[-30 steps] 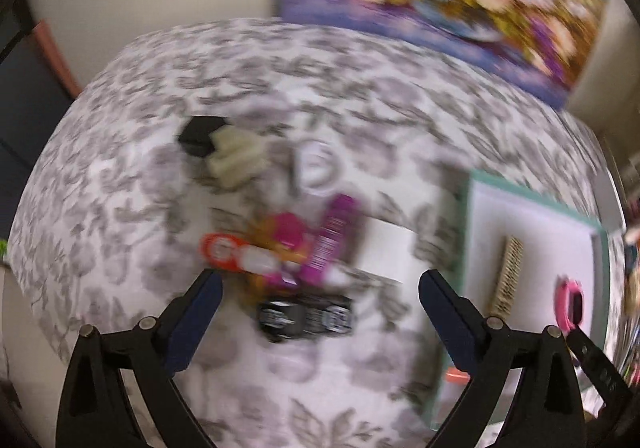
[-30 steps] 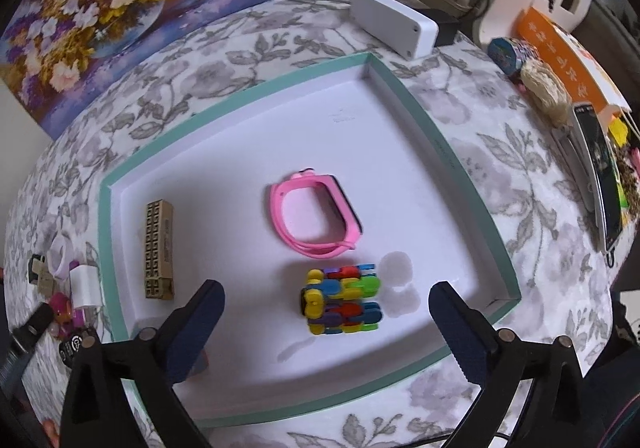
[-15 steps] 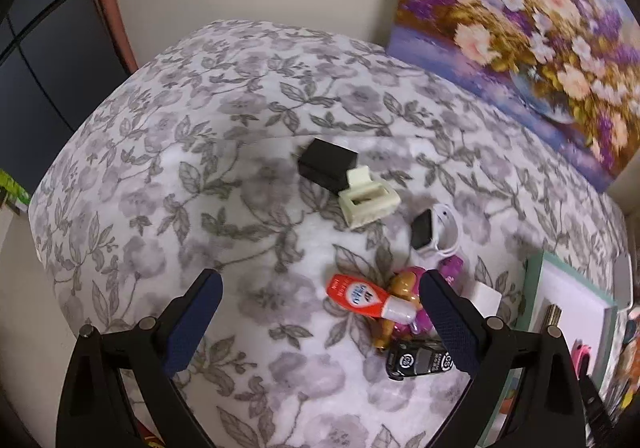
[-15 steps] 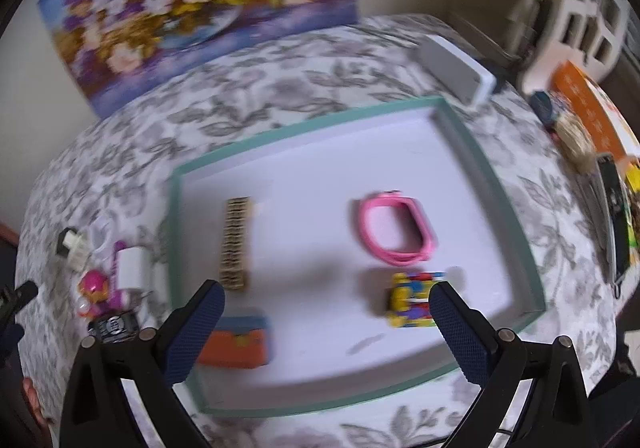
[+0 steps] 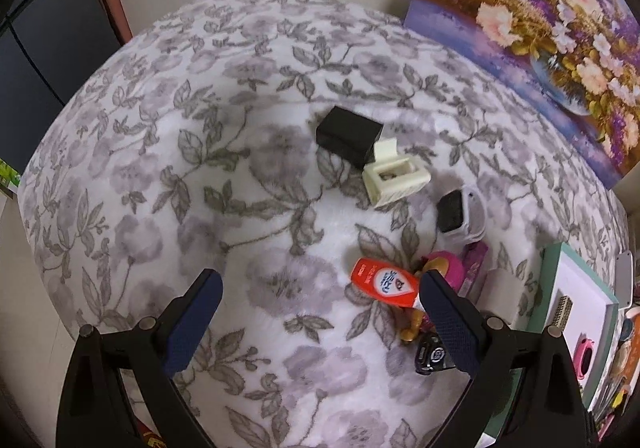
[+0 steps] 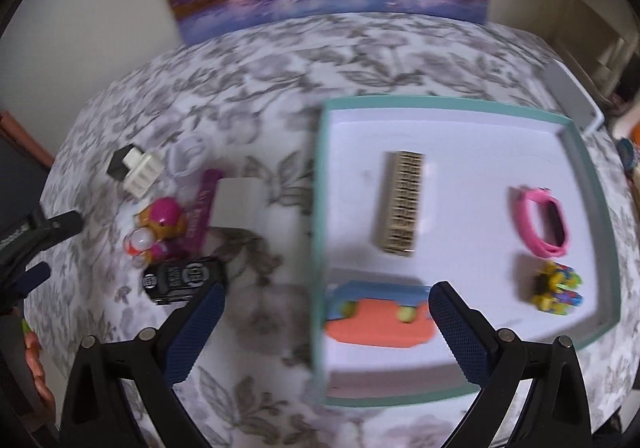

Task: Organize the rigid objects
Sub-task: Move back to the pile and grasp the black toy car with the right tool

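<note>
Grey floral tablecloth (image 5: 240,127); teal-rimmed white tray (image 6: 440,101); pink watch (image 6: 540,221); orange bottle (image 5: 382,282).

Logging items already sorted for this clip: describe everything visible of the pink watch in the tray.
The pink watch is a child-style smartwatch with a dark rectangular screen and a glossy, rubbery-looking pink strap closed into a loop. It lies on its side on the white floor of the teal-rimmed tray, toward the tray's right wall. Nothing touches it; a multicolored toy sits just nearer the camera, apart. The image is blurred, so finer detail is unclear. In the left wrist view only its edge shows.
</note>
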